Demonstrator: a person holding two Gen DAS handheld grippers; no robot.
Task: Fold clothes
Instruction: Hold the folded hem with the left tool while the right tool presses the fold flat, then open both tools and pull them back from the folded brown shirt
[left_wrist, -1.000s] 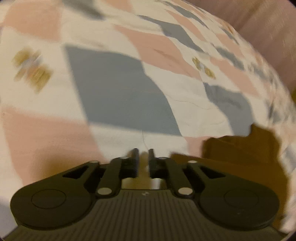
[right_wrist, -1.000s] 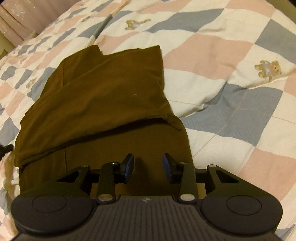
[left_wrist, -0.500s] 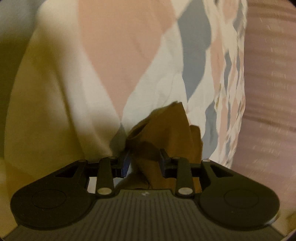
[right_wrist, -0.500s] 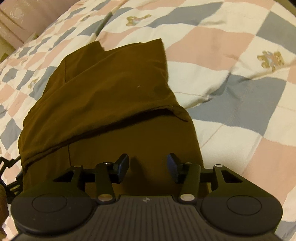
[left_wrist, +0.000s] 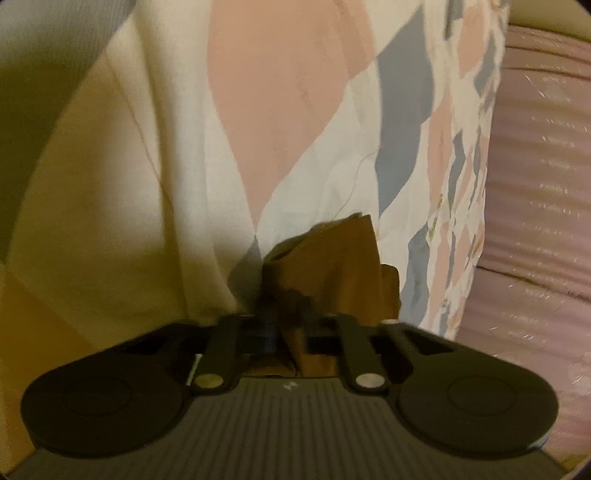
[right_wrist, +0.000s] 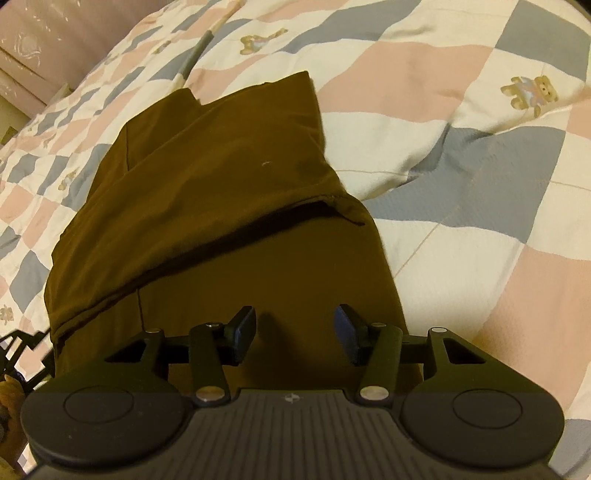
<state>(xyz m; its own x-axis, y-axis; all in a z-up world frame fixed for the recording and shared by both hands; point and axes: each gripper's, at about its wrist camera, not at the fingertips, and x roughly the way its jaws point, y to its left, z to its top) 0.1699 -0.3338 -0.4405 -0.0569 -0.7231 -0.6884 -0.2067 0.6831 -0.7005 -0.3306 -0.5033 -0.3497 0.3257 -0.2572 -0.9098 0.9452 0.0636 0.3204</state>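
A dark brown garment (right_wrist: 229, 206) lies partly folded on the checked quilt (right_wrist: 461, 229), its upper layer doubled over the lower one. My right gripper (right_wrist: 295, 328) hovers open just over the garment's near part, with nothing between its fingers. In the left wrist view, a bunched corner of the brown garment (left_wrist: 332, 266) sticks up between the fingers. My left gripper (left_wrist: 288, 325) is shut on that corner, low against the quilt (left_wrist: 280, 110). That view is blurred.
The quilt has pink, blue and white squares with teddy bear prints (right_wrist: 528, 92). A pink padded surface (left_wrist: 535, 221) runs along the right of the left wrist view, and pink furniture (right_wrist: 33, 48) stands at the far left. Part of the other gripper (right_wrist: 14, 347) shows at the garment's left edge.
My left gripper swung from bare quilt to the garment's corner, straddled it open, and has now closed on it. My right gripper crept slightly forward and spread its fingers a little wider.
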